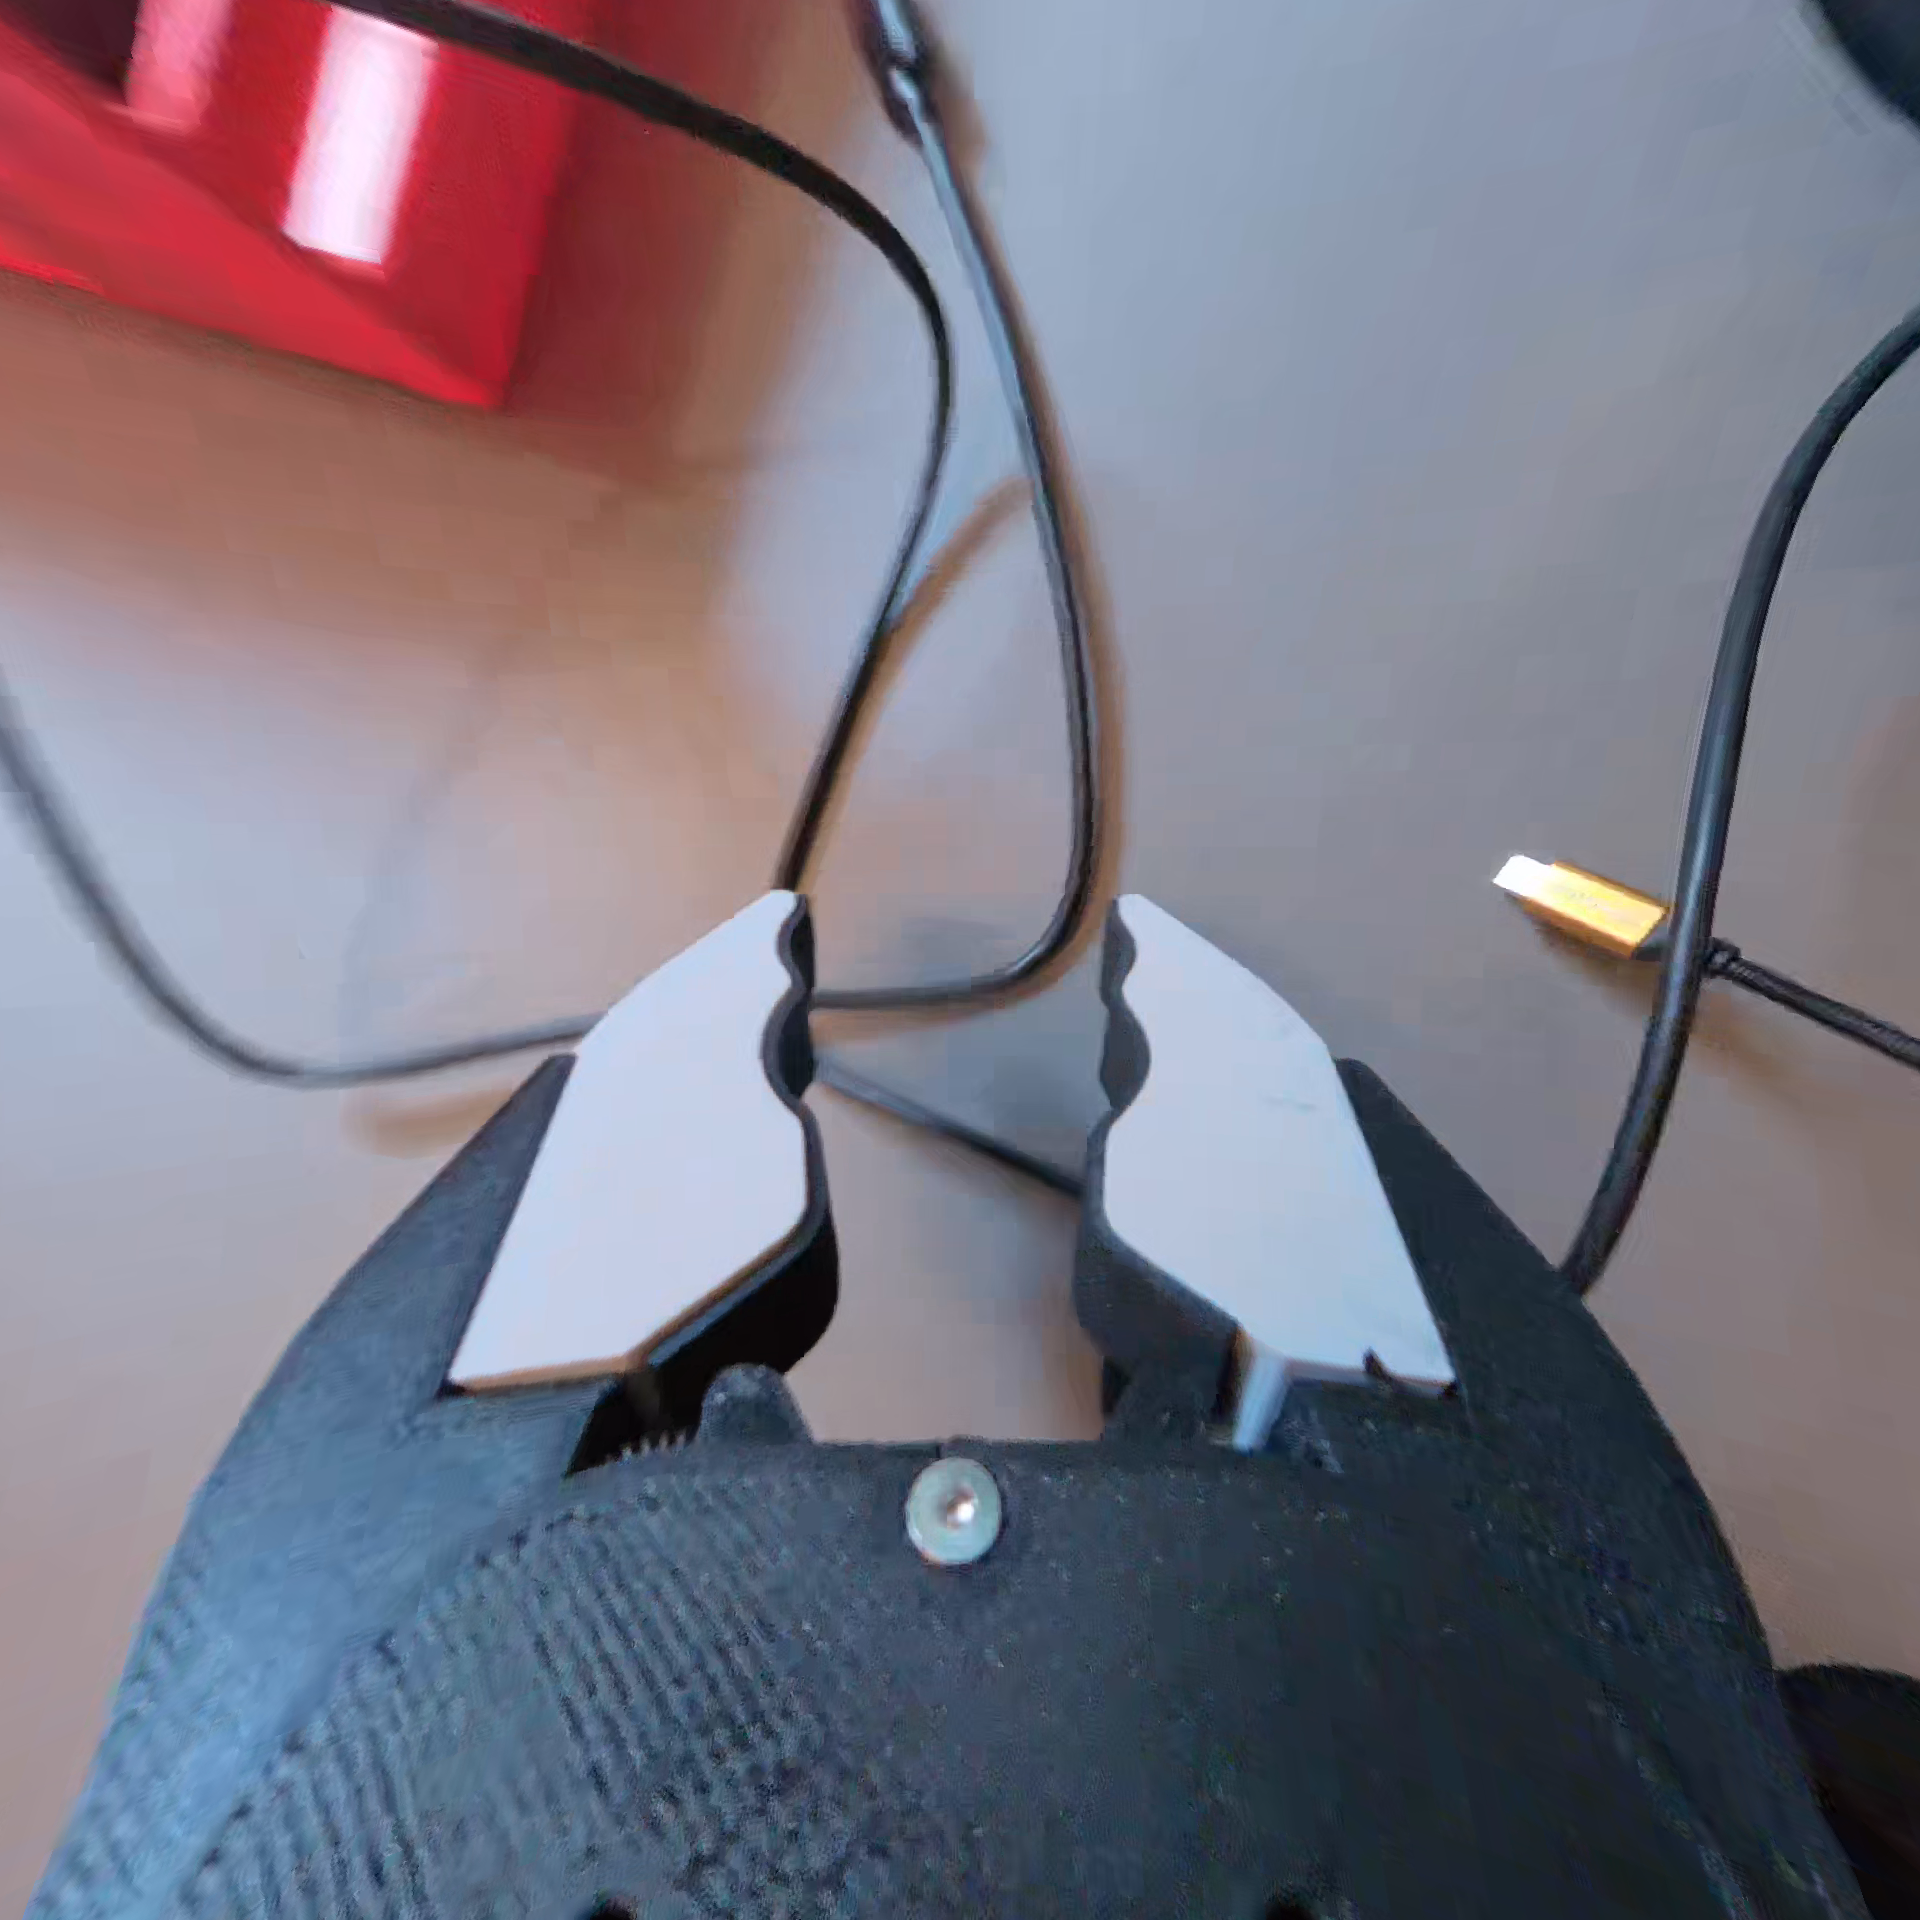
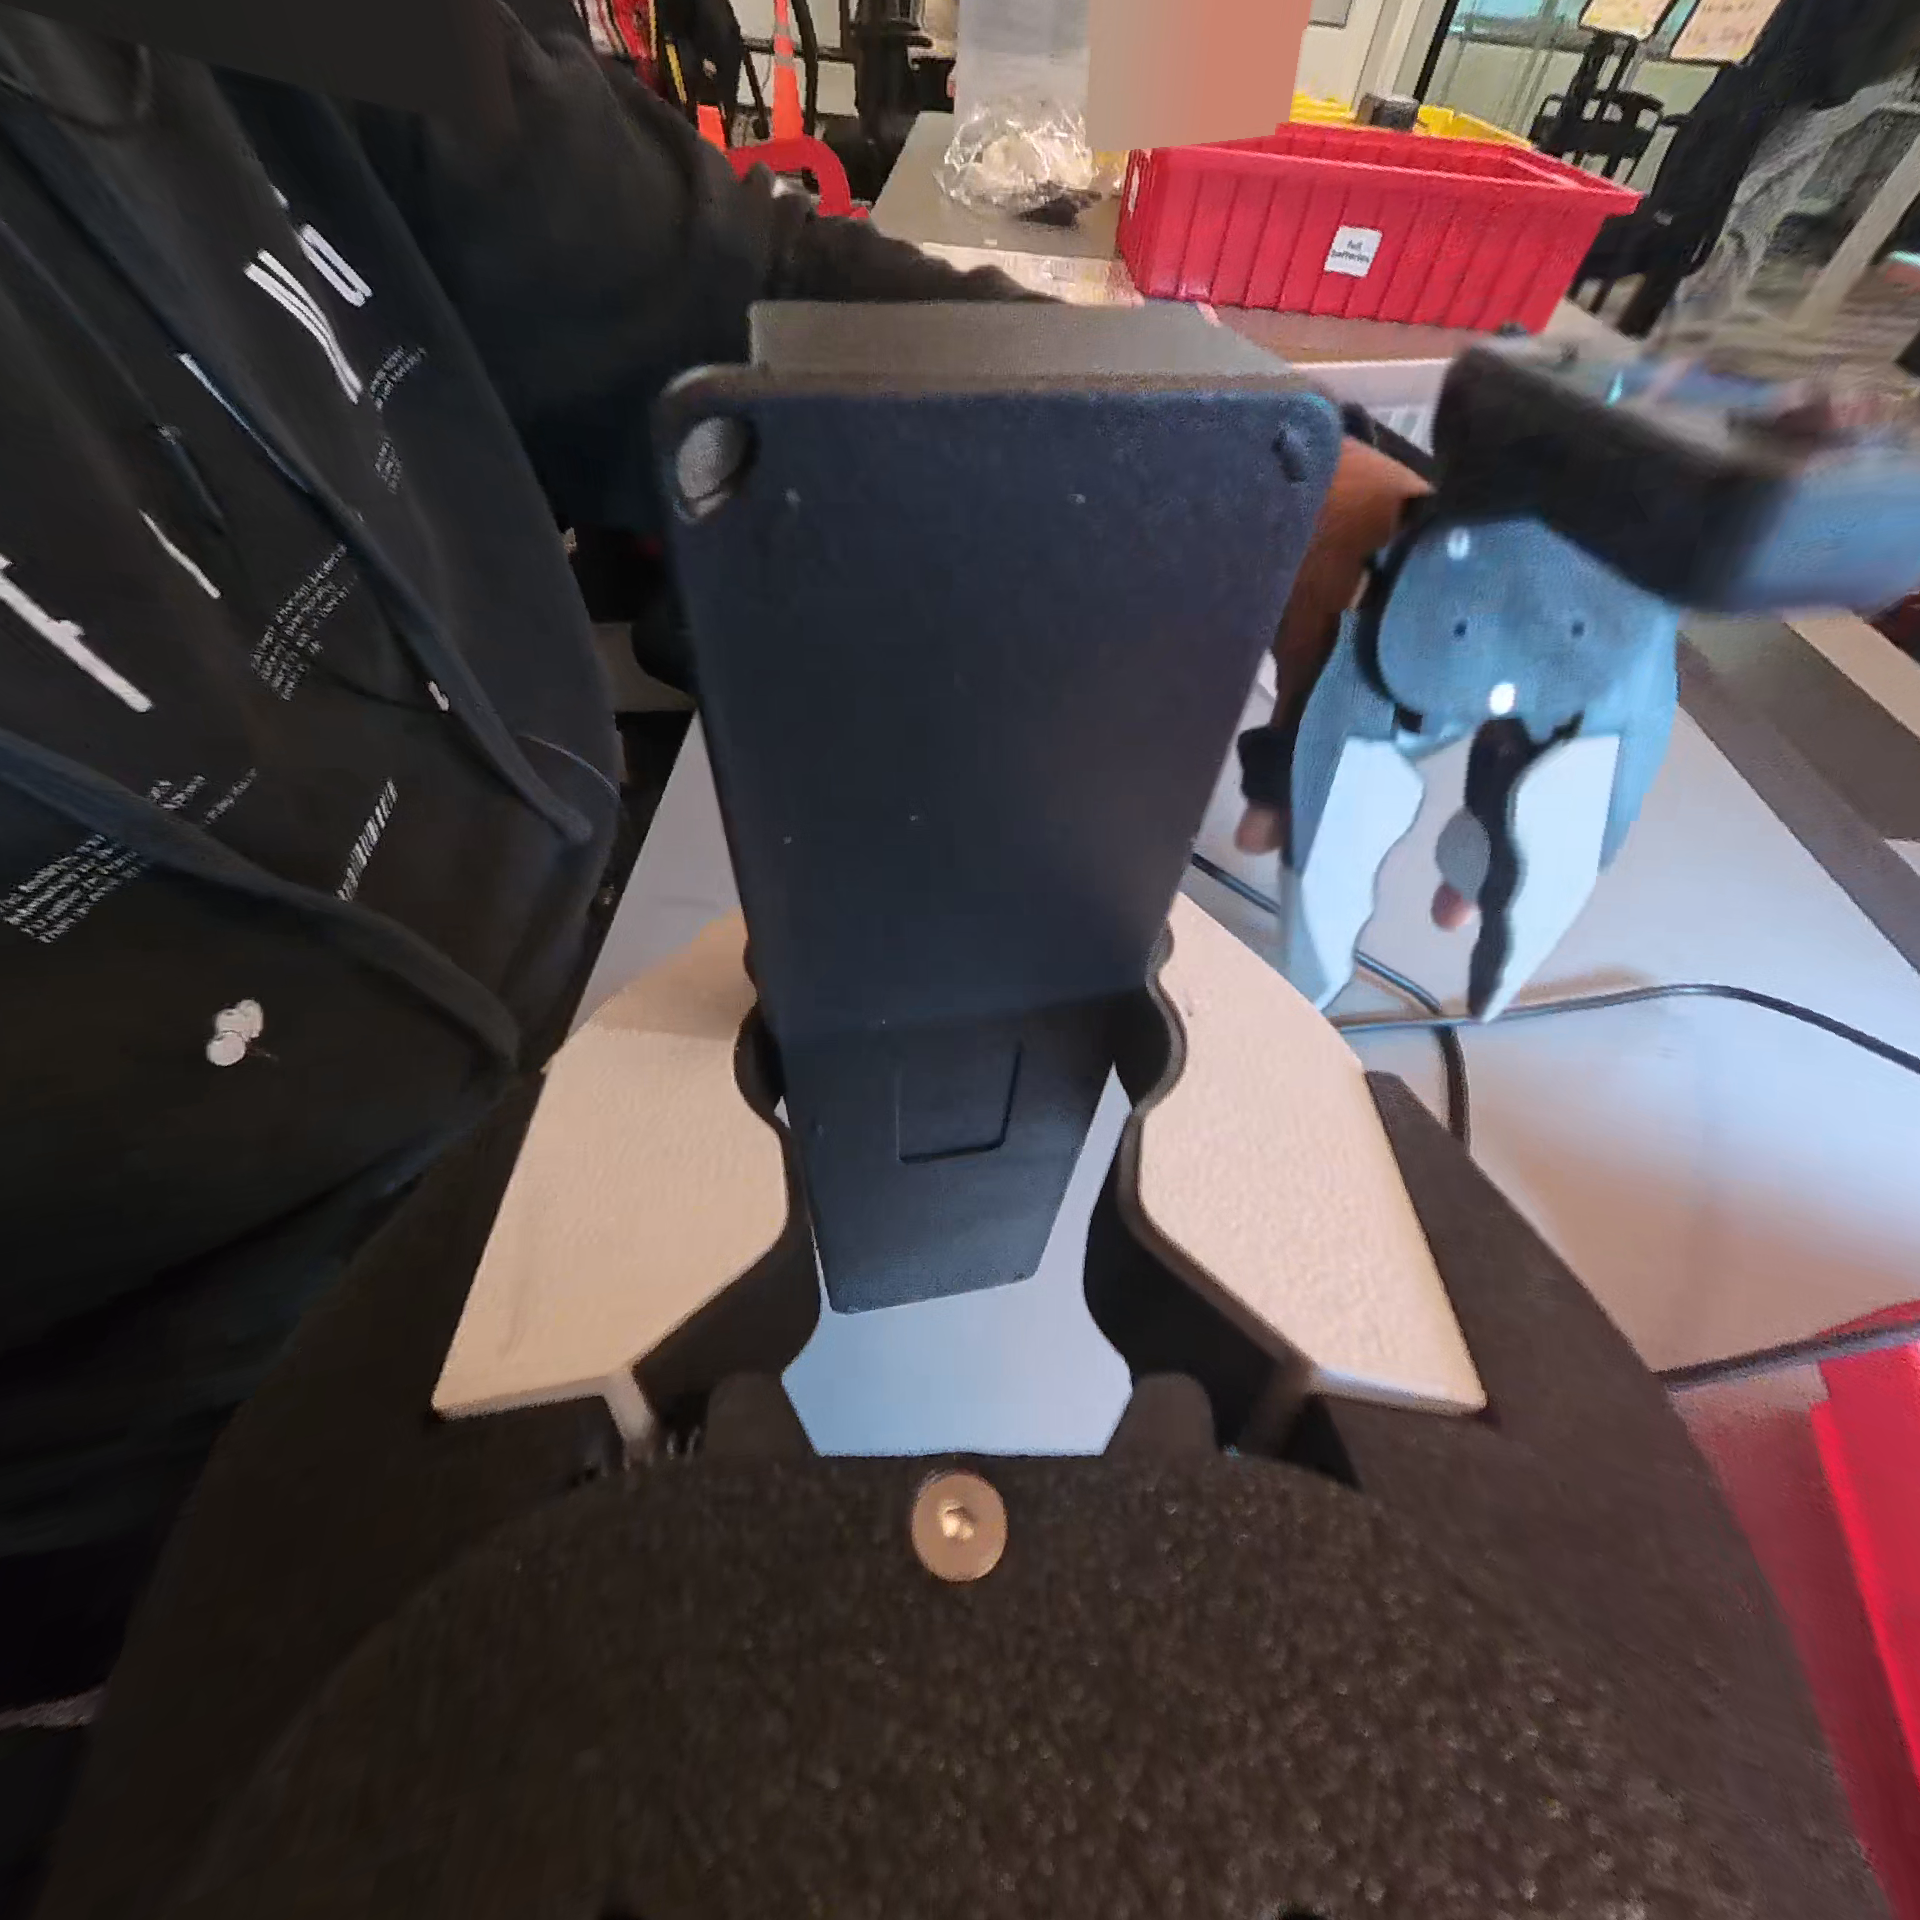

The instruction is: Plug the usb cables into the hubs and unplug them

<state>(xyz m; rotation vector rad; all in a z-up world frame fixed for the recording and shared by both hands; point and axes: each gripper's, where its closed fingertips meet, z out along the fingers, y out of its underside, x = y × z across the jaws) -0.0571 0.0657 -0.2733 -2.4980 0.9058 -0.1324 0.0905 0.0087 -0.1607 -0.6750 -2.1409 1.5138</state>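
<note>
Two views. Left wrist: our left gripper (image 1: 956, 935) hangs parted and empty over black cables (image 1: 1075, 727), gold USB plug (image 1: 1584, 920) nearby rightward. Right wrist: our right gripper (image 2: 956, 1039) clamps the black hub (image 2: 987, 727) upright, presumably steadying it for insertion

Pale table (image 2: 1714, 1143), perhaps windows (image 2: 1507, 42) behind

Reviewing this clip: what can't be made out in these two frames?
- Hub, right wrist view: only a flat side shows; ports hidden.
- Black cables, left wrist view: the ends leave the frame edges or pass behind the left gripper.
- Gold plug: too small to tell its connector type.
- Left gripper, right wrist view: motion-blurred.
</note>
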